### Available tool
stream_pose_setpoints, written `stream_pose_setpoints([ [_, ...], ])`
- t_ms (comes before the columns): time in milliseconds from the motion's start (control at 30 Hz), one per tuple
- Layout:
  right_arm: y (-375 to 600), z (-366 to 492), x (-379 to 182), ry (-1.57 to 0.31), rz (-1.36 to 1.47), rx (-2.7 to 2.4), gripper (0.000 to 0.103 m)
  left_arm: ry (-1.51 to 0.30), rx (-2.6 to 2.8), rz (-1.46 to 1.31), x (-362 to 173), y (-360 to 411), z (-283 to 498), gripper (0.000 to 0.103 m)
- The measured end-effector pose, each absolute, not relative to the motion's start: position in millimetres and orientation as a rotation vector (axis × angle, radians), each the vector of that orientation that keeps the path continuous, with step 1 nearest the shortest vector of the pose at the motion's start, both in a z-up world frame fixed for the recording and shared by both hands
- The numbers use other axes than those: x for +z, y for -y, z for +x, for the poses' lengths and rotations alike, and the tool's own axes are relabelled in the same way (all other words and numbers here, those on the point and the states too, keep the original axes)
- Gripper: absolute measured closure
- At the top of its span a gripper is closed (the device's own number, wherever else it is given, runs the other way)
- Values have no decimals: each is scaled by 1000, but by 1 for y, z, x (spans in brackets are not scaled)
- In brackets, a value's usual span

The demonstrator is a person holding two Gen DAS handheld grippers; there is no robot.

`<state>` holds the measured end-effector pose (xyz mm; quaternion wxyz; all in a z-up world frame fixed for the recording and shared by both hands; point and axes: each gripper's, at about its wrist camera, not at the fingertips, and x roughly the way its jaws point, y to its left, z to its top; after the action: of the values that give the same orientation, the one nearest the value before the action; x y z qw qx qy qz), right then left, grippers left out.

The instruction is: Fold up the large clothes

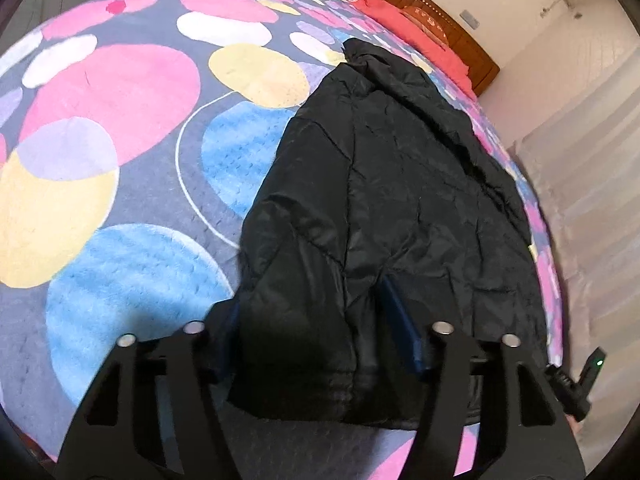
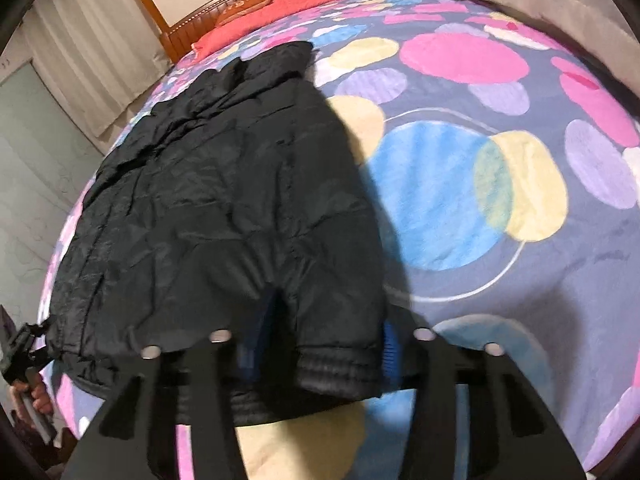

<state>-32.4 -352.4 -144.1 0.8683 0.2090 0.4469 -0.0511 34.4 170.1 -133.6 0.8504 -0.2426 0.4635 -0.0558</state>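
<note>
black jacket hem bunched between both gripper pads, body spread ahead on patterned bed. left gripper and right gripper clamp hem at narrow gape, likely readying fold.

I see a plain black quilted jacket at centre frame. The blanket beneath is grey-blue with overlapping pink, yellow, blue, lilac and white ovals. I note a coral-red pillow upper right, against a reddish-brown headboard. The gripper fingers show dark blue pads.
</note>
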Motion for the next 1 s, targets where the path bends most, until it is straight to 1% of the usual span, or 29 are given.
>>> stream_pose_setpoints([
  [33, 351, -32, -144, -937, 437, -101, 65, -976, -120, -512, -134, -172, 33, 47],
  [133, 350, -32, -144, -934, 435, -95, 65, -973, -115, -520, -135, -173, 31, 47],
  [167, 352, -33, -144, -930, 444, -91, 65, -970, -110, -530, -135, -174, 30, 44],
  [233, 355, -35, -146, -919, 470, -89, 60, -966, -119, -562, -136, -175, 30, 36],
  [300, 357, -37, -148, -913, 490, -84, 57, -973, -122, -536, -135, -173, 29, 36],
  [333, 357, -38, -148, -909, 495, -82, 56, -974, -122, -521, -135, -171, 29, 37],
  [367, 356, -38, -148, -911, 489, -84, 56, -976, -120, -504, -134, -169, 28, 40],
  [400, 354, -38, -147, -915, 479, -86, 57, -977, -113, -487, -134, -168, 27, 46],
  [433, 353, -39, -147, -917, 473, -87, 61, -977, -108, -481, -133, -167, 26, 50],
  [467, 353, -39, -146, -916, 471, -81, 65, -974, -108, -481, -133, -167, 25, 58],
  [500, 351, -40, -146, -916, 476, -68, 71, -968, -113, -494, -133, -169, 24, 68],
  [533, 350, -40, -145, -915, 479, -59, 74, -962, -124, -514, -132, -171, 22, 72],
  [567, 349, -40, -144, -913, 482, -49, 79, -959, -128, -523, -131, -171, 22, 80],
  [633, 348, -42, -141, -909, 491, -28, 85, -947, -142, -529, -127, -170, 19, 85],
  [700, 350, -45, -139, -903, 526, -5, 87, -932, -149, -537, -122, -170, 17, 89],
  [800, 354, -50, -131, -875, 595, 47, 88, -888, -188, -593, -109, -173, 12, 91],
  [1000, 359, -49, -104, -781, 733, 182, 90, -779, -288, -717, -66, -178, 15, 92],
])
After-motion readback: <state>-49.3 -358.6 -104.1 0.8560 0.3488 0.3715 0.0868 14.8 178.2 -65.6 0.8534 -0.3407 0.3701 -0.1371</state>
